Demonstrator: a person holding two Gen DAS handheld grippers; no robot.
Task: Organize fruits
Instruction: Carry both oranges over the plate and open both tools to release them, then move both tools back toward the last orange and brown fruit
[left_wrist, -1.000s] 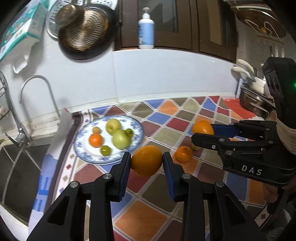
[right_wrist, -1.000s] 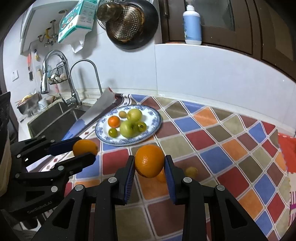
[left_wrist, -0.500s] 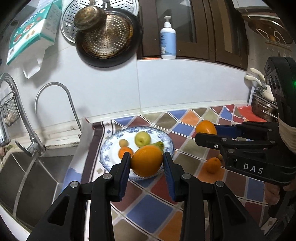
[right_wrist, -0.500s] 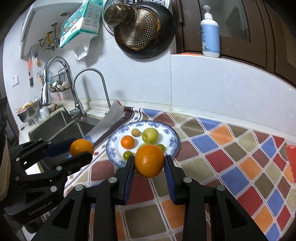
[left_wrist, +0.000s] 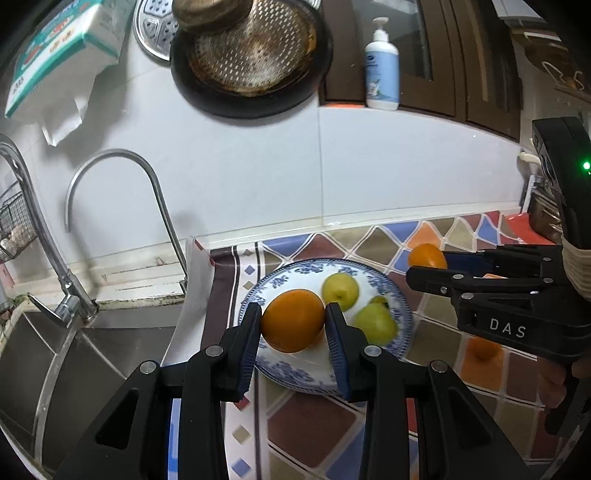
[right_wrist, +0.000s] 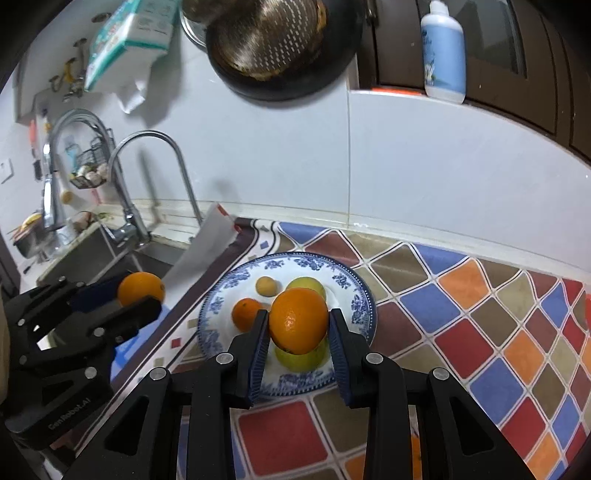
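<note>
Each claw grips a round orange fruit above the blue-patterned white plate (right_wrist: 354, 280) on the tiled counter (right_wrist: 461, 306): the left claw (left_wrist: 293, 325) holds one orange (left_wrist: 293, 320), the right claw (right_wrist: 298, 325) another (right_wrist: 298, 320).

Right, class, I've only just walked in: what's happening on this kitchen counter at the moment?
A person holds a gripper in each hand and is gathering fruit. The left gripper is shut on an orange, and the right gripper is shut on a second orange. Both hang above the blue-and-white plate, which already has green apples and small citrus on it. Neither orange is released yet.
</note>
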